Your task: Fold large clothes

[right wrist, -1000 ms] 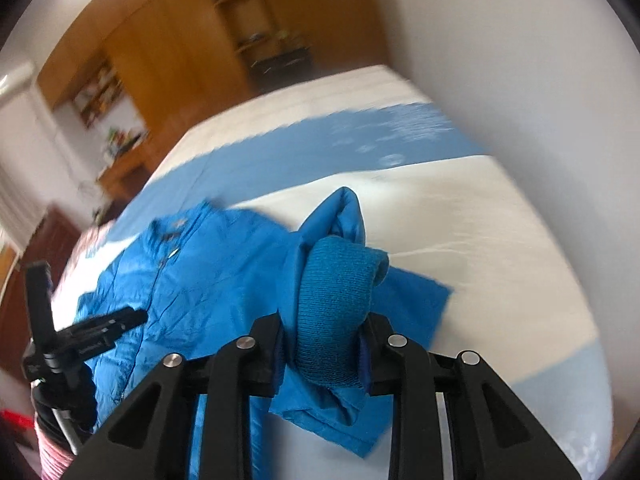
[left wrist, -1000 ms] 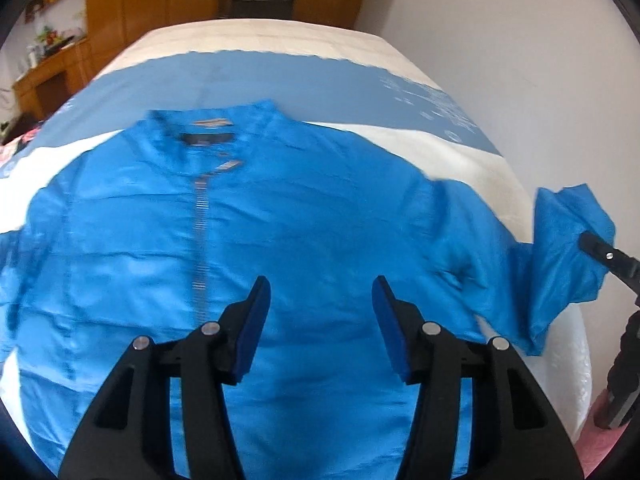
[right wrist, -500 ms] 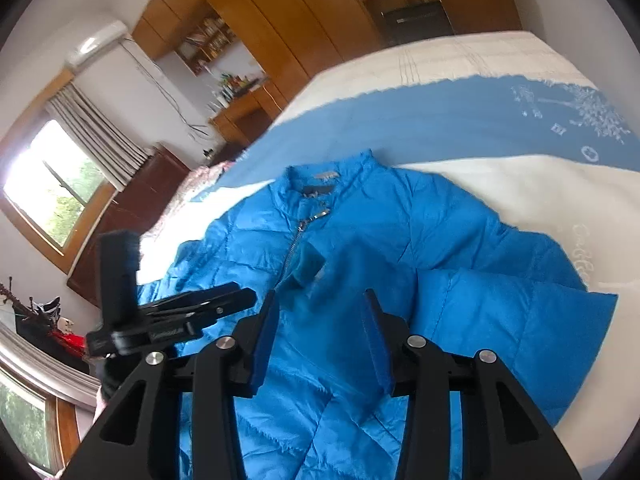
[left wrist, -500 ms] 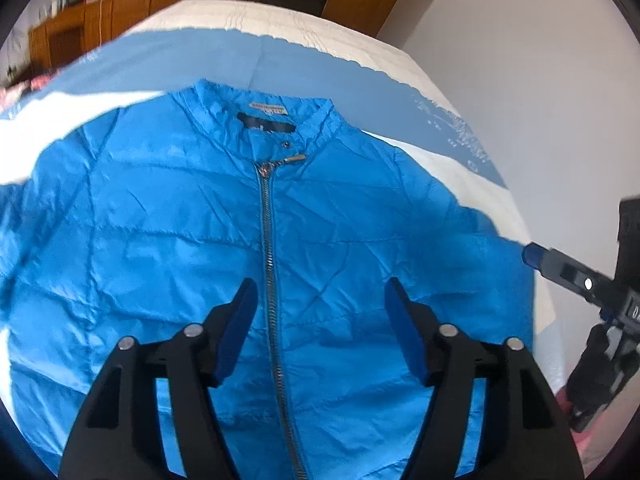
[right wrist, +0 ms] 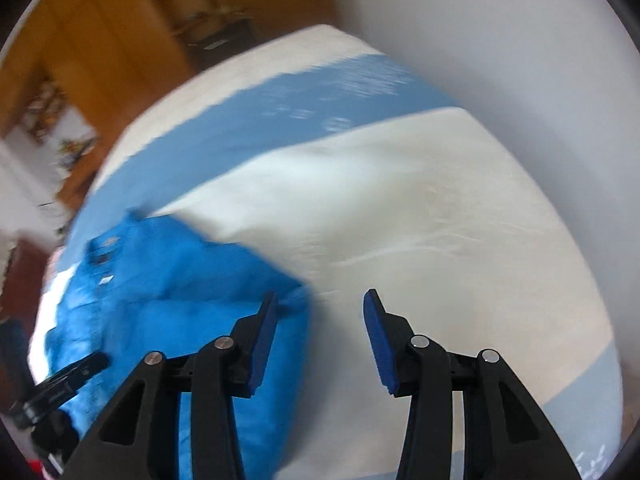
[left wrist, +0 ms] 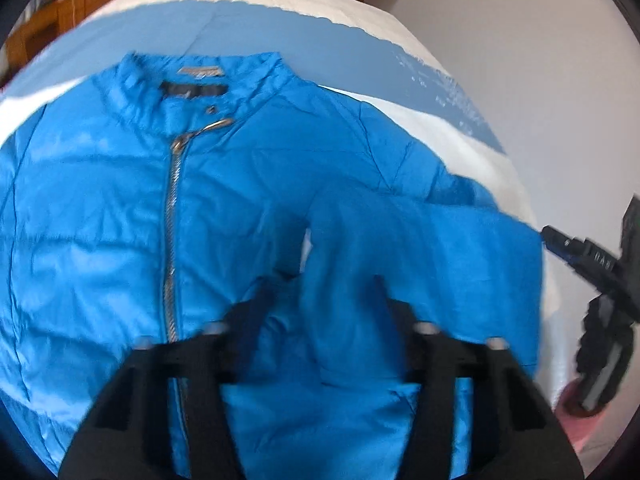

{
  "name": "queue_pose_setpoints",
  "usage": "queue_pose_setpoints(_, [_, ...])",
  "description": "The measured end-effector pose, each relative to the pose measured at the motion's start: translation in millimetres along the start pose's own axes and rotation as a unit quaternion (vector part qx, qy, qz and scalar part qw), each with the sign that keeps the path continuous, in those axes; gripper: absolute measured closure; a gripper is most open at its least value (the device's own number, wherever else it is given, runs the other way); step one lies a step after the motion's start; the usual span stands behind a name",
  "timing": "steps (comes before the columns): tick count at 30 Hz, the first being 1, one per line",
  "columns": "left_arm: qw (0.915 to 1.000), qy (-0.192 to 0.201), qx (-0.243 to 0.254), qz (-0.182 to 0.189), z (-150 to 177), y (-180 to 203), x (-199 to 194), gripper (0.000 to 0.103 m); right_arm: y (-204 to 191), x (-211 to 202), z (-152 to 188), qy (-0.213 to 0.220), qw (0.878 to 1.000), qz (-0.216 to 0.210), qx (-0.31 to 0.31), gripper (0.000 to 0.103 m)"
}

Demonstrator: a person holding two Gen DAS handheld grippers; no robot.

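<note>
neck label (left wrist: 200, 71) of jacket (left wrist: 100, 208) blurred; no text readable

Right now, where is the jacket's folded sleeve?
In the left wrist view, the sleeve lies across the jacket front, right of the zipper, ahead of the left gripper.

Jacket (left wrist: 100, 216) hem cut off; blurred

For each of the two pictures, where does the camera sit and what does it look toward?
Left wrist view: sits on the left tongs, looking down at the blue jacket; its closing fingers straddle the folded-in sleeve; the right tongs show at the edge.
Right wrist view: sits on the right tongs, open over the white-and-blue bedcover; the left tongs show lower left.
Shared: jacket, bedcover, each other's tongs.
</note>
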State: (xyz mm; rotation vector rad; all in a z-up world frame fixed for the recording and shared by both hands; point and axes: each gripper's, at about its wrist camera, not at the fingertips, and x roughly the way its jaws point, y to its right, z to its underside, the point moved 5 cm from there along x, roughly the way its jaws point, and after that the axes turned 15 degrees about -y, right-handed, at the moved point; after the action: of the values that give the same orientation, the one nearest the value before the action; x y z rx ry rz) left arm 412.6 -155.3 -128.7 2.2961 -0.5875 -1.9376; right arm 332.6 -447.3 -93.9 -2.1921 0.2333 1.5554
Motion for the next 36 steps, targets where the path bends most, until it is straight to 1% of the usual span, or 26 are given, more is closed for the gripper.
queue_pose_setpoints(1, [0.9999, 0.007, 0.004, -0.006, -1.0, 2.2, 1.4, 0.091, 7.0, 5.8, -1.3, -0.005, 1.000, 0.015, 0.010, 0.058])
queue_pose_setpoints(2, [0.9998, 0.016, 0.010, -0.004, -1.3, 4.1, 0.8, 0.095, 10.4, 13.3, -3.7, -0.010, 1.000, 0.020, 0.016, 0.058])
queue_pose_setpoints(4, [0.9992, 0.038, 0.010, 0.003, 0.1, 3.7, -7.5, 0.101, 18.0, 25.7, -6.9, -0.027, 0.999, 0.012, 0.023, 0.058])
queue_pose_setpoints(5, [0.9984, 0.055, 0.007, 0.006, 1.1, 2.7, -15.4, 0.102, 18.8, 28.5, -6.2, -0.030, 0.999, 0.007, 0.024, 0.058])
queue_pose_setpoints(6, [0.9976, 0.069, 0.005, 0.009, 2.1, -0.3, -25.0, 0.102, 18.2, 29.6, -6.1, -0.030, 0.999, -0.008, 0.025, 0.058])
queue_pose_setpoints(7, [0.9965, 0.083, 0.002, 0.009, 2.9, -3.0, -34.0, 0.102, 17.0, 28.1, -6.2, -0.029, 0.999, -0.030, 0.023, 0.058])
queue_pose_setpoints(9, [0.9940, 0.109, -0.004, 0.000, 4.8, -11.1, -51.6, 0.103, 13.8, 22.3, -6.2, -0.026, 0.994, -0.102, 0.017, 0.056])
queue_pose_setpoints(10, [0.9920, 0.125, -0.011, -0.009, 6.4, -18.4, -62.6, 0.103, 9.7, 18.6, -5.6, -0.027, 0.988, -0.150, 0.012, 0.055])
queue_pose_setpoints(12, [0.9873, 0.153, -0.029, -0.032, 8.4, -37.7, -83.1, 0.103, 1.1, 13.1, -3.5, -0.024, 0.980, -0.198, -0.001, 0.055])
queue_pose_setpoints(15, [0.9798, 0.176, -0.061, -0.072, 12.8, -74.6, -107.5, 0.103, -16.2, 10.4, 0.7, -0.014, 0.977, -0.209, -0.032, 0.055])
queue_pose_setpoints(16, [0.9774, 0.180, -0.074, -0.083, 14.1, -87.8, -113.1, 0.103, -24.3, 11.8, 2.7, -0.018, 0.977, -0.211, -0.042, 0.055])
queue_pose_setpoints(20, [0.9633, 0.192, -0.116, -0.148, 13.2, -134.3, -127.3, 0.103, -58.4, 29.5, 12.3, -0.038, 0.977, -0.191, -0.083, 0.055])
queue_pose_setpoints(23, [0.9587, 0.184, -0.135, -0.170, 15.5, -157.8, -131.6, 0.103, -88.6, 43.4, 22.8, -0.058, 0.975, -0.181, -0.118, 0.055])
queue_pose_setpoints(25, [0.9580, 0.168, -0.151, -0.177, 14.5, -171.1, -124.6, 0.103, -103.4, 50.5, 30.1, -0.064, 0.977, -0.154, -0.134, 0.055])
queue_pose_setpoints(28, [0.9545, 0.142, -0.159, -0.208, 18.0, -186.9, -110.8, 0.103, -113.9, 62.1, 36.6, -0.061, 0.982, -0.086, -0.154, 0.055])
queue_pose_setpoints(29, [0.9546, 0.133, -0.160, -0.213, 19.8, -190.8, -104.6, 0.103, -114.1, 65.7, 38.0, -0.063, 0.983, -0.071, -0.156, 0.055])
queue_pose_setpoints(30, [0.9549, 0.120, -0.164, -0.216, 22.4, -198.6, -96.2, 0.103, -113.9, 68.6, 40.3, -0.065, 0.984, -0.059, -0.158, 0.055])
queue_pose_setpoints(31, [0.9554, 0.111, -0.170, -0.214, 23.2, -204.3, -89.5, 0.103, -111.4, 69.8, 43.6, -0.065, 0.983, -0.057, -0.159, 0.055])
queue_pose_setpoints(34, [0.9557, 0.108, -0.176, -0.209, 27.6, -211.5, -85.6, 0.101, -111.1, 75.0, 44.5, -0.065, 0.984, -0.042, -0.163, 0.055])
queue_pose_setpoints(35, [0.9566, 0.108, -0.179, -0.203, 28.7, -212.2, -87.8, 0.101, -111.5, 75.4, 43.7, -0.064, 0.984, -0.041, -0.163, 0.055])
queue_pose_setpoints(36, [0.9583, 0.110, -0.187, -0.186, 32.5, -213.9, -92.4, 0.099, -110.8, 73.4, 42.7, -0.064, 0.984, -0.045, -0.162, 0.055])
